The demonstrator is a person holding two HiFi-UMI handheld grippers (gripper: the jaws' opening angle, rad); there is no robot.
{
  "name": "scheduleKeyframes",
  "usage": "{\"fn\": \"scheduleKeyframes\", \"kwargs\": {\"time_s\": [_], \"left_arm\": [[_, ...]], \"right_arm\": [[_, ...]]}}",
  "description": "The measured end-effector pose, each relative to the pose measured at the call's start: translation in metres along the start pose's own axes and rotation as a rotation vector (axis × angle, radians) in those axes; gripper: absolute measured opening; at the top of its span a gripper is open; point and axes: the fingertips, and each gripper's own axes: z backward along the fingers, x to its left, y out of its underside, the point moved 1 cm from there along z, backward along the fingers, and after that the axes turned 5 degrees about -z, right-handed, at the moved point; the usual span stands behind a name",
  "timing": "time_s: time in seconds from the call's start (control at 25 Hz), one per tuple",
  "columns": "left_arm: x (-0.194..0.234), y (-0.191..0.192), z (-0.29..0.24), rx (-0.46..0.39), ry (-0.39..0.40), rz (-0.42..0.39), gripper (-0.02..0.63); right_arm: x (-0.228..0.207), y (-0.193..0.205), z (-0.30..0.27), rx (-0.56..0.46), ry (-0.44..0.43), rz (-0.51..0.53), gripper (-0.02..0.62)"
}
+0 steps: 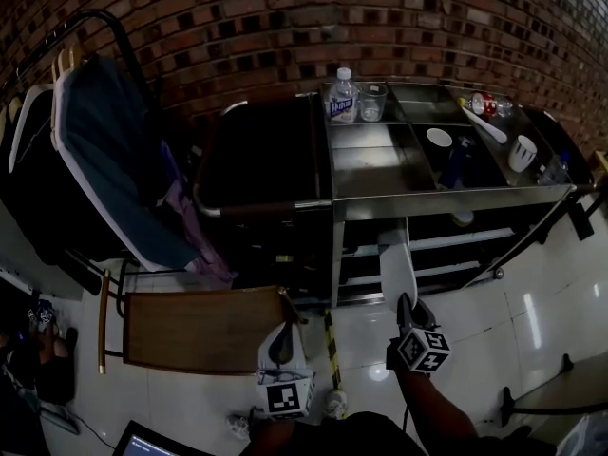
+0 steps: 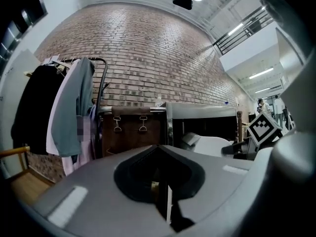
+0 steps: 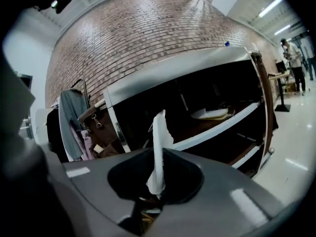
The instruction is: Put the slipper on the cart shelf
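Observation:
A white slipper (image 1: 397,269) sticks forward out of my right gripper (image 1: 405,304), which is shut on its heel end. The toe reaches the front of the steel cart's lower shelves (image 1: 446,240). In the right gripper view the slipper (image 3: 159,142) stands edge-on between the jaws, in front of the cart shelf (image 3: 224,127), where a second pale slipper (image 3: 210,113) lies. My left gripper (image 1: 282,338) hangs lower left of the cart, shut and holding nothing. From the left gripper view the held slipper (image 2: 210,144) shows to the right of my left gripper (image 2: 165,201).
The cart top (image 1: 370,169) carries a water bottle (image 1: 343,95), a glass (image 1: 371,103), cups and a bowl (image 1: 439,138). A dark bag (image 1: 256,160) stands left of the cart. A clothes rack (image 1: 104,160) is further left. A wooden seat (image 1: 204,329) lies at the lower left.

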Motion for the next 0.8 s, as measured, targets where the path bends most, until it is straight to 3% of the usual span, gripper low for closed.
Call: {"fn": "scheduleKeyframes", "kwargs": {"time_s": [0.2,0.48,0.8], "left_arm": [[0.004,0.004,-0.013,0.012,-0.007,-0.010,0.014],[0.011,0.002,-0.012,0.038,-0.020,-0.019,0.014],[0.023,0.008,-0.003,0.065,-0.060,-0.037,0.014]], "right_arm": [[-0.006,-0.018,-0.052,0.019,-0.041,-0.149,0.040],[-0.028,-0.013,-0.127,0.101,-0.073,-0.481,0.040],[-0.054,-0.004,-0.193,0.165,-0.060,-0.704,0.048]]}}
